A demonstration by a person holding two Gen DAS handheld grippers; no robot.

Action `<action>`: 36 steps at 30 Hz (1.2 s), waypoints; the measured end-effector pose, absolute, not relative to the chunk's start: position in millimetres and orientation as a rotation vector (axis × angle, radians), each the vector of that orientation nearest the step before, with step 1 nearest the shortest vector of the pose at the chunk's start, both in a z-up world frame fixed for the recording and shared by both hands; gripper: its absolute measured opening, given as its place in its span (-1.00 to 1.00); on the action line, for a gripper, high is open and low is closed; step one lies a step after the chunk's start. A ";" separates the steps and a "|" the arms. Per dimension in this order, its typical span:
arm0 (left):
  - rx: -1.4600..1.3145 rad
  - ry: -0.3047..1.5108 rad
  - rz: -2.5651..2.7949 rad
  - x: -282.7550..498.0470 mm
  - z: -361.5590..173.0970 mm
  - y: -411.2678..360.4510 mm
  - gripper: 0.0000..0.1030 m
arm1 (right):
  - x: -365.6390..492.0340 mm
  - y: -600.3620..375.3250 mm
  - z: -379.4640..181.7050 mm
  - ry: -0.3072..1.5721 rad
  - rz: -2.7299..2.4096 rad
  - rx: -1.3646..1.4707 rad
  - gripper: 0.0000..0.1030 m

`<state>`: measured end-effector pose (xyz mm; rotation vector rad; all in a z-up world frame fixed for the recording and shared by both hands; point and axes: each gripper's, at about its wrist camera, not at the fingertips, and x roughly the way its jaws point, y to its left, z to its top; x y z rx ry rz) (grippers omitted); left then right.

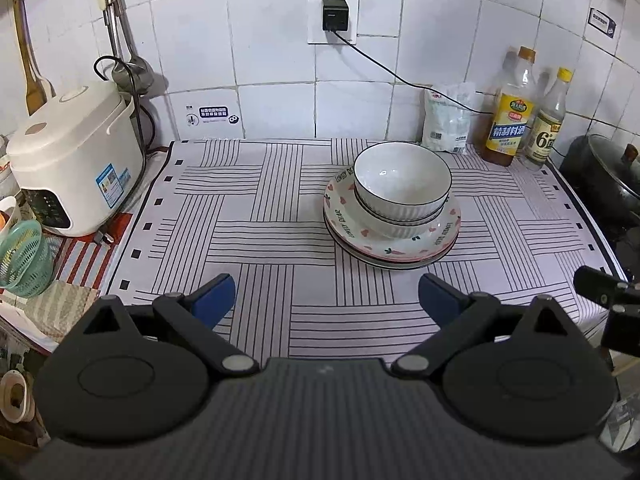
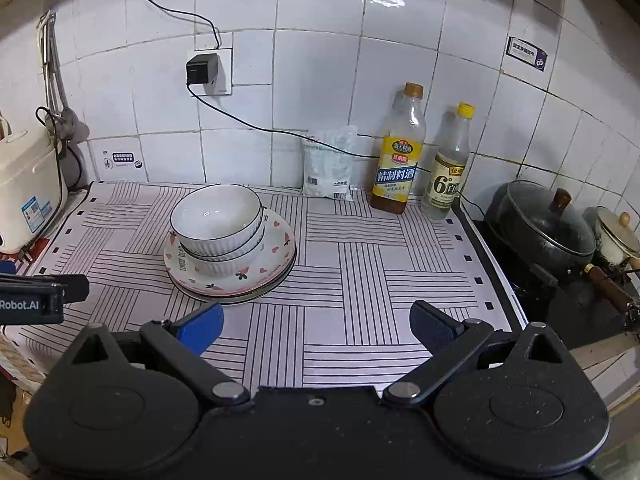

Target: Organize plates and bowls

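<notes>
Two white ribbed bowls [image 1: 402,188] [image 2: 218,220] are nested and stand on a stack of plates [image 1: 356,228] [image 2: 280,248] with pink hearts and lettering, on the striped mat. My left gripper [image 1: 326,300] is open near the mat's front edge, short of the stack, nothing between its blue fingers. My right gripper [image 2: 316,328] is also open and empty, with the stack ahead to its left. The other gripper's black body shows at the right edge of the left wrist view and at the left edge of the right wrist view.
A white rice cooker [image 1: 72,156] stands at the left. A salt bag [image 2: 330,164] and two bottles [image 2: 398,152] line the tiled back wall. A black lidded pot [image 2: 540,228] sits on the stove to the right. A green basket [image 1: 22,256] is at far left.
</notes>
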<state>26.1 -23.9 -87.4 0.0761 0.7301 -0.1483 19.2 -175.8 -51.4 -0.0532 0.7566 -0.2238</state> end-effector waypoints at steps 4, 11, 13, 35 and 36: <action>0.082 0.718 -0.147 24.7 -86.4 -25.1 0.93 | 16.1 -179.0 -57.7 0.719 -0.212 -0.054 0.96; 0.063 0.742 -0.135 27.6 -88.9 -22.6 0.93 | 15.2 -181.2 -65.3 0.723 -0.209 -0.046 0.96; 0.066 0.737 -0.130 27.1 -89.7 -21.7 0.93 | 14.3 -180.3 -66.1 0.721 -0.208 -0.046 0.96; 0.068 0.741 -0.107 28.0 -92.7 -23.0 0.97 | 14.5 -182.2 -72.6 0.717 -0.202 -0.044 0.96; 0.072 0.739 -0.109 27.6 -92.6 -23.5 0.97 | 14.6 -182.2 -72.9 0.718 -0.204 -0.044 0.96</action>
